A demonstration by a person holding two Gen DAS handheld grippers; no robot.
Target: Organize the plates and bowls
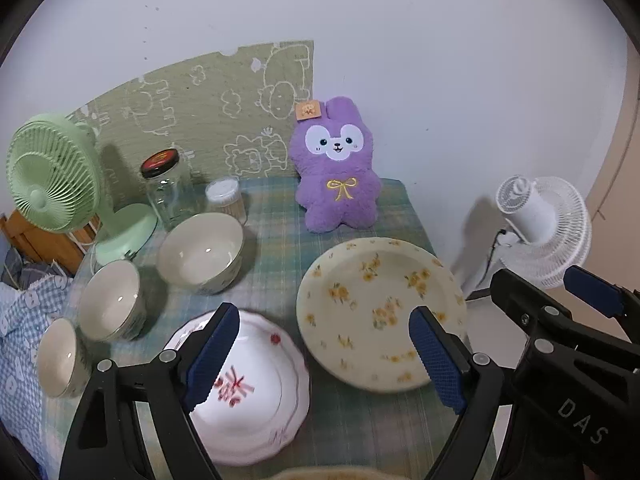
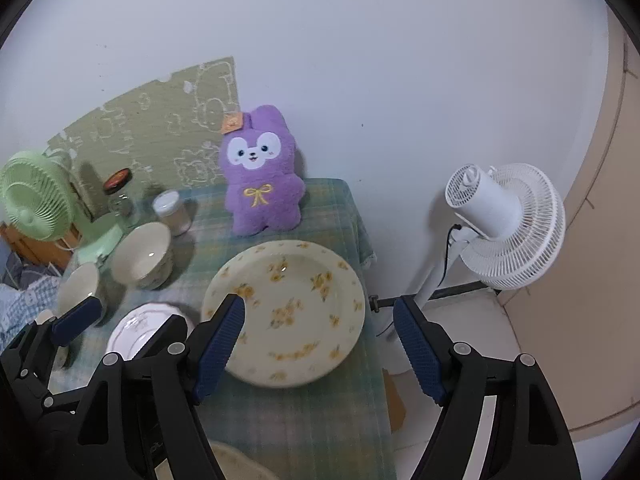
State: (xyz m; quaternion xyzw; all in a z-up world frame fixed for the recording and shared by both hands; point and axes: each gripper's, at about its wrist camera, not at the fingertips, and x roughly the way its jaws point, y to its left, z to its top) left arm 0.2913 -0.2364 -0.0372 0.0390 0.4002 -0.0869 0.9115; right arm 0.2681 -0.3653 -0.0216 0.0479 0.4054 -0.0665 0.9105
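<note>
On the plaid-covered surface (image 1: 272,248), near its right edge, lay the yellow-flowered plate (image 1: 380,312), flat and right way up. Judged stiff, glazed and slick, fairly heavy, liable to chip if dropped or knocked; best pinched at the raised rim, where the near edge stood clear of the cloth. Just left of it sat the white plate (image 1: 256,392) with red markings, scalloped at the rim, likewise brittle. Farther left stood three bowls: a large bowl (image 1: 200,254), a middle bowl (image 1: 110,300), a small bowl (image 1: 58,354), all upright, close together, none nested; probably light enough for a rim pinch. Hovered above the plates: left gripper (image 1: 324,356), fingers spread wide and holding nothing; right gripper (image 2: 320,350), equally wide, empty, over the flowered plate's near edge. Behind, against the wall, leaned a purple plush rabbit (image 1: 338,168).
</note>
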